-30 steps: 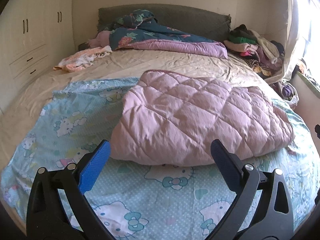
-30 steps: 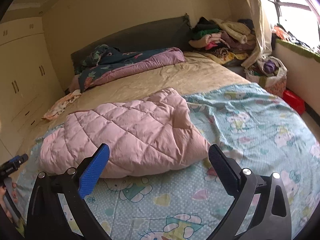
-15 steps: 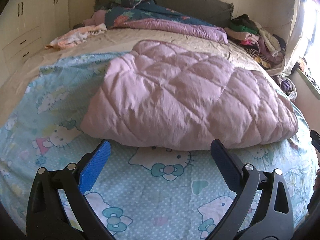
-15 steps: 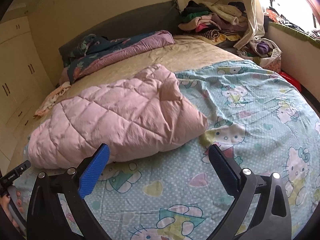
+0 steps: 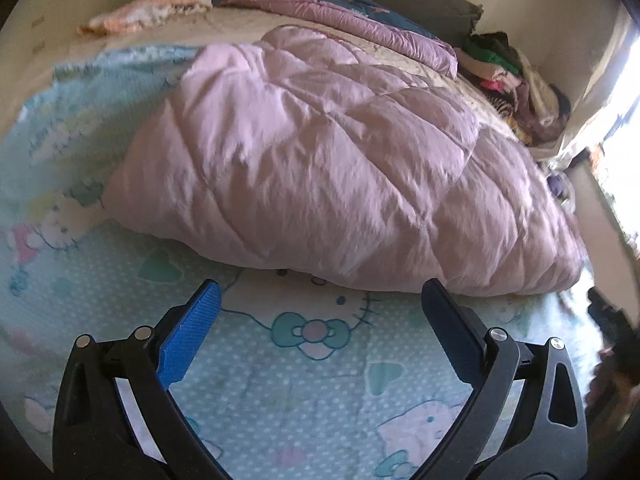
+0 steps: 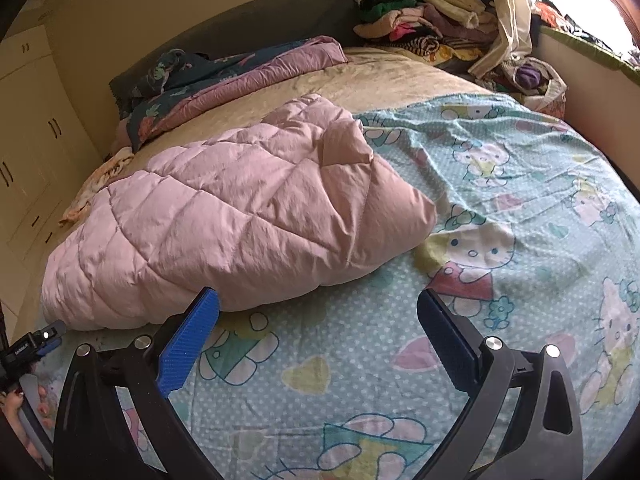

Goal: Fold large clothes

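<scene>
A pink quilted garment [image 5: 328,160] lies bunched on a light blue cartoon-cat sheet [image 5: 312,380] spread over the bed. My left gripper [image 5: 320,300] is open just short of the garment's near edge, low over the sheet, with nothing between its fingers. In the right wrist view the same pink garment [image 6: 224,224] lies ahead and to the left. My right gripper [image 6: 318,306] is open and empty, its blue pad [image 6: 188,344] close to the garment's near edge. The left gripper's tip [image 6: 36,340] shows at the far left, with part of a hand below it.
A dark floral duvet [image 6: 224,76] lies by the grey headboard [image 6: 248,20]. A heap of clothes [image 6: 424,20] fills the far right corner, with a bag [image 6: 532,80] below the window. A small peach cloth [image 5: 148,16] lies far left. Cream cupboards [image 6: 32,128] stand left.
Both grippers have moved forward and down toward the pink garment, which now looms larger. Both stay open. The left view is blurred by the motion.
</scene>
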### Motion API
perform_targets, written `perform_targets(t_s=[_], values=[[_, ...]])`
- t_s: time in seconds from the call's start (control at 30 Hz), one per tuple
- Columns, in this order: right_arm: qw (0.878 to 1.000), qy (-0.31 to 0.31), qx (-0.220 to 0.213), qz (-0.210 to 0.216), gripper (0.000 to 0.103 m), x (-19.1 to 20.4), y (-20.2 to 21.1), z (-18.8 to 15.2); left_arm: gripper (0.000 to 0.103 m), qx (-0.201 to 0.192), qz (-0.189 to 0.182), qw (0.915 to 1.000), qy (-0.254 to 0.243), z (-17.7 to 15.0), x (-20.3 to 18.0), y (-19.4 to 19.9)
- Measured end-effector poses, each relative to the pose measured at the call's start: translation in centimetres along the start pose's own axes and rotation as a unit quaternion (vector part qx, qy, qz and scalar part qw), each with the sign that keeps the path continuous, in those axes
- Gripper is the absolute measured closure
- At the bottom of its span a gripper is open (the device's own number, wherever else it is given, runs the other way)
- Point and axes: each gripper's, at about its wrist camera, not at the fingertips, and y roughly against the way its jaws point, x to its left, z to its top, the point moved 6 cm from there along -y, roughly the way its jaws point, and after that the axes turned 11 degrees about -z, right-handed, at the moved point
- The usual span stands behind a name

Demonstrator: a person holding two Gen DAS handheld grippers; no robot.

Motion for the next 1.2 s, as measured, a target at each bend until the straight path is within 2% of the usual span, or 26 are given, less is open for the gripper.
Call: perform_targets(t_s=[0.2,0.33,0.47,0.63,0.8,1.0,1.2], values=[[1.0,-0.006,0.006,-0.001,0.004,0.4,-0.9,0.3,0.009,-0.014,-0.045,0.9964,0.07,1.0,1.3,-0.1],[1.0,-0.023,0.012,0.005,0.004,0.4,-1.5,0.6,0.009,-0.036,-0.08,0.9882,0.126,1.8,2.4,-0.1],[0.999,-0.038,0.021,0.011,0.004,0.5,-2.2,1.0,0.009,-0.038,-0.092,0.9812,0.166,2.3,3.7,-0.9],[0.997,-0.065,0.043,0.022,0.004,0.5,-3.5,1.1,0.008,-0.033,-0.122,0.9677,0.218,3.1,5.3,-2.4],[0.984,-0.145,0.078,0.062,0.004,-0.1,-5.3,1.3,0.008,-0.034,-0.12,0.9682,0.217,3.8,5.6,-3.2],[0.966,-0.224,0.089,0.095,0.004,-0.2,-8.0,2.5,0.008,-0.034,-0.124,0.9685,0.214,4.2,5.7,-3.7],[0.961,-0.243,0.082,0.106,0.004,0.4,-9.9,3.1,0.008,-0.04,-0.123,0.9682,0.214,4.5,5.3,-4.2]])
